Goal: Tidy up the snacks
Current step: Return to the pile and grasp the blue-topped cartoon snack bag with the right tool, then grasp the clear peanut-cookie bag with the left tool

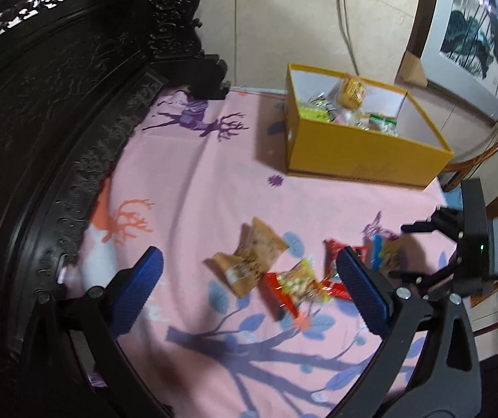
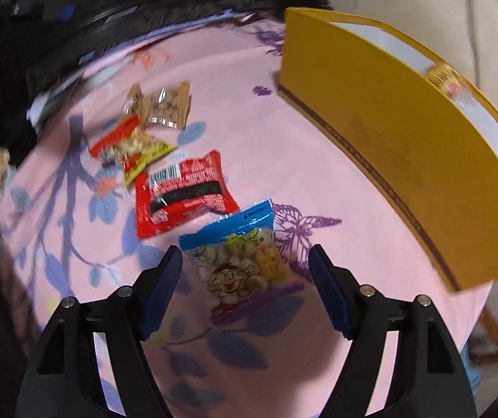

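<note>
Both tongs hanging released, blue pkt (image 2: 245, 261) lying btwn right tongs (image 2: 245, 271), brown pkt (image 1: 249, 257) ahead of left tongs (image 1: 249, 271), yellow box (image 1: 360, 146) sitting beyond.

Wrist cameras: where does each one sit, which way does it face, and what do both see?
Left wrist: on the left gripper, angled down at loose packets; its open blue fingers and the right gripper show.
Right wrist: on the right gripper, angled down over the blue packet, fingers open.
Shared: pink cloth, yellow box, red packet.
</note>
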Available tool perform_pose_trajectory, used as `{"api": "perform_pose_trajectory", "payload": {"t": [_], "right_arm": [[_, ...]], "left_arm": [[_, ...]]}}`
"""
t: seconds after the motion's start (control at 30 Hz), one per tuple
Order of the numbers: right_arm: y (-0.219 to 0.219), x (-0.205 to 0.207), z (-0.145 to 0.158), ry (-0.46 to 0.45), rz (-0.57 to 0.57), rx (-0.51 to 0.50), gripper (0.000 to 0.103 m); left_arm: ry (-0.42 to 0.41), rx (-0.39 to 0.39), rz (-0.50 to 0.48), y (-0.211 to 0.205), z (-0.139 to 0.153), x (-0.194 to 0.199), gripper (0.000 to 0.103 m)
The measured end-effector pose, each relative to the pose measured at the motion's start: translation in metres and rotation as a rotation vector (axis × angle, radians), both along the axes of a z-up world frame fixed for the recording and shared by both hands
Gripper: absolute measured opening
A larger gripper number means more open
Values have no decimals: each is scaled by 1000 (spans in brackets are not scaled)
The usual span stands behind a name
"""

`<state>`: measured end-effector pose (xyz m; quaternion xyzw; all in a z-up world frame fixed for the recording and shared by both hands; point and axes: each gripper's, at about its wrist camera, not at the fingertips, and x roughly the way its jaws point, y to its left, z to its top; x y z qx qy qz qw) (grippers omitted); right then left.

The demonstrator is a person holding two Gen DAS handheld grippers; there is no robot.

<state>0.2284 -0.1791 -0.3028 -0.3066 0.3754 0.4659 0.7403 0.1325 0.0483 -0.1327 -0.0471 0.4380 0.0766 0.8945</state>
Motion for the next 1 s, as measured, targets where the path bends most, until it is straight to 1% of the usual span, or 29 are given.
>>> {"api": "perform_pose_trajectory", "payload": {"t": [0.1,0.2,0.3,0.33,0.37,0.4,0.43,0.47,0.53,0.6,0.67,0.73,0.8,0.9,1.0], "right_arm": [[8,1,-5,-3,79,-44,75],[13,-1,-9,-11,130,-68,75],[20,-2,-20,-56,169,-115,75],[20,-2,-23,-54,178,-117,74],[18,1,-23,-26,170,-105,70],[17,5,-23,42,142,-95,58],[16,7,-22,65,106,-94,51],[14,4,-20,58,90,-99,48],[8,-3,-15,73,67,-75,47],[-2,-8,-9,118,-7,-18,47],[-11,-14,-3,148,-78,28,47],[-18,-22,0,155,-139,62,47],[-22,-29,5,188,-196,106,47],[-24,-41,9,219,-257,145,47],[-27,-50,8,258,-316,169,48]], "left_arm": [[18,-7,33,11,-2,-5,101],[32,-19,63,20,-5,-7,101],[44,-17,77,24,-7,-7,101],[47,-15,77,25,-9,-7,101],[51,-12,78,25,-10,-7,101],[55,-11,78,26,-12,-6,101],[63,-12,76,25,-15,-6,101],[72,-17,71,24,-18,-6,101],[88,-31,57,21,-25,-4,101],[112,-48,36,15,-37,-2,101],[130,-47,18,9,-46,-1,101],[145,-46,4,2,-57,1,101],[160,-53,5,1,-65,5,101],[163,-75,19,9,-72,19,101],[170,-55,-14,16,-80,41,101]]}}
